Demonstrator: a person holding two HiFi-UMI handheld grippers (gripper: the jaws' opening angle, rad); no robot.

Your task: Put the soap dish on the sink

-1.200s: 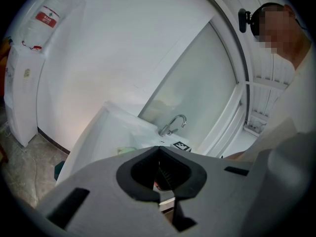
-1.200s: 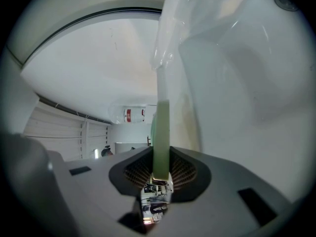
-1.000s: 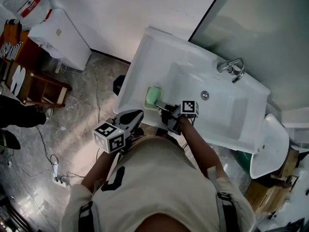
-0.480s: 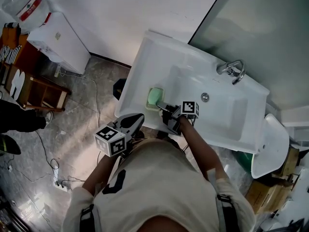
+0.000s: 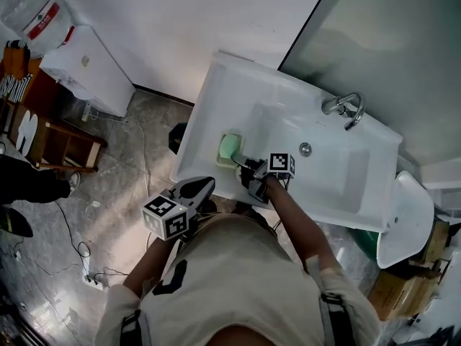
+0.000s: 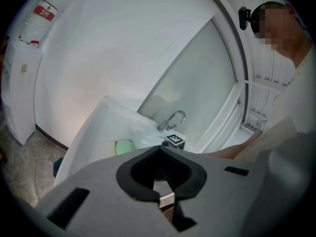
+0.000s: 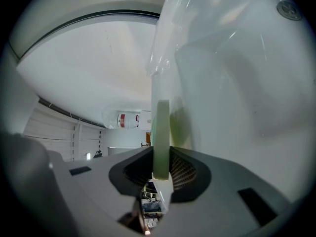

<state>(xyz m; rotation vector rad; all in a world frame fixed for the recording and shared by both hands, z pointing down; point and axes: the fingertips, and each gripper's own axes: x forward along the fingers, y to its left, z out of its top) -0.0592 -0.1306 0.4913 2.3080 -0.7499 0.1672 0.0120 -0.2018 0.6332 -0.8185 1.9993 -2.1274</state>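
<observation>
The pale green soap dish (image 5: 230, 147) lies at the left rim of the white sink (image 5: 216, 96), beside the basin. My right gripper (image 5: 243, 161) is shut on its near edge. In the right gripper view the dish (image 7: 161, 127) stands edge-on between the pads of the right gripper (image 7: 161, 152), against the sink's white surface. My left gripper (image 5: 204, 184) hangs below the sink's front edge, shut and holding nothing. The left gripper view, over the left gripper (image 6: 159, 154), shows the dish (image 6: 125, 146) on the rim and the right gripper's marker cube (image 6: 174, 140).
A chrome faucet (image 5: 344, 105) stands at the sink's far right, with the drain (image 5: 305, 148) in the basin. A glass panel (image 5: 389, 42) runs behind the sink. A white appliance (image 5: 86, 63) and a wooden shelf (image 5: 57, 139) stand at the left, a white bowl (image 5: 407, 222) at the right.
Hardly anything: the right gripper keeps its hold on the dish at the sink's left rim, and the left gripper stays below the front edge.
</observation>
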